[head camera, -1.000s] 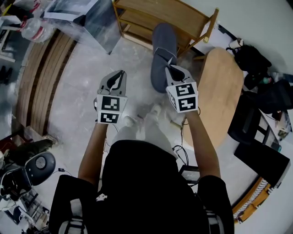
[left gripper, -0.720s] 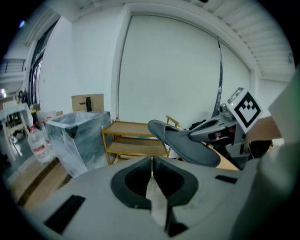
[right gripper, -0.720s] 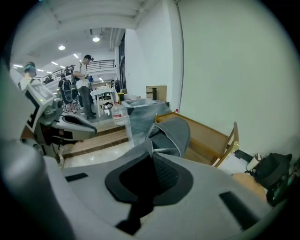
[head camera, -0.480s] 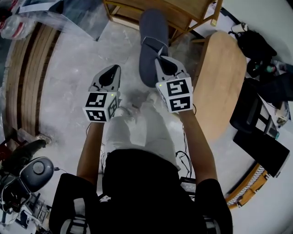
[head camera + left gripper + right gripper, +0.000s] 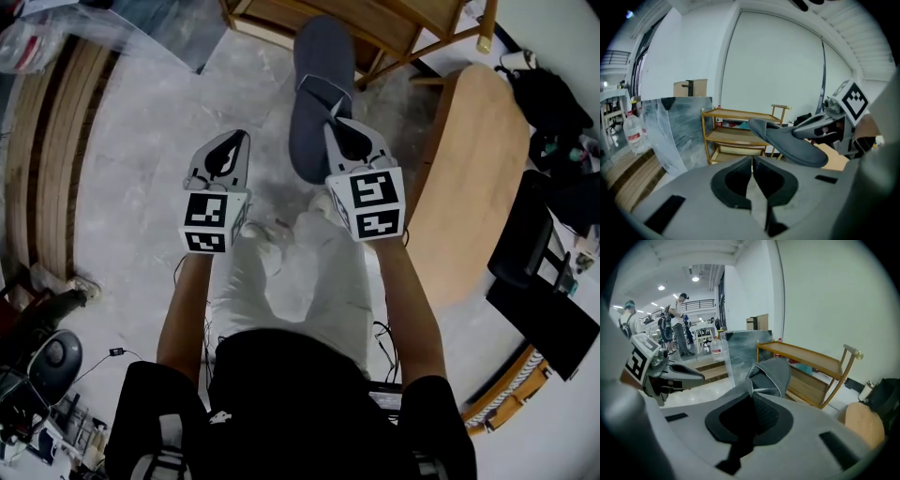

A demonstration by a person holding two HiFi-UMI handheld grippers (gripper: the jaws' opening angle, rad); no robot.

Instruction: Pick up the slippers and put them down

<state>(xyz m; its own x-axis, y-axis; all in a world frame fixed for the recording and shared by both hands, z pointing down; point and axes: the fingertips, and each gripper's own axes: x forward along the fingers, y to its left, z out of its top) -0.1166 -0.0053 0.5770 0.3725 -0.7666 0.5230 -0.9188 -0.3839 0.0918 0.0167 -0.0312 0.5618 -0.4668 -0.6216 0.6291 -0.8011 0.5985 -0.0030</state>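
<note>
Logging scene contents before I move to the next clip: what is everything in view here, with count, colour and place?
slipper: 1, grey, held above the floor
shelf rack: 1, light wood, beyond the slipper
table: 1, light wood top, at the person's right
clear sheet: 1, see-through, left of the rack
water bottle: 1, clear, far left
planks: several, brown, floor at left
cardboard box: 1, brown, behind the sheet
bystanders: at least three, far background
left gripper: grey, jaws together, empty
right gripper: grey, clamped on the slipper
</note>
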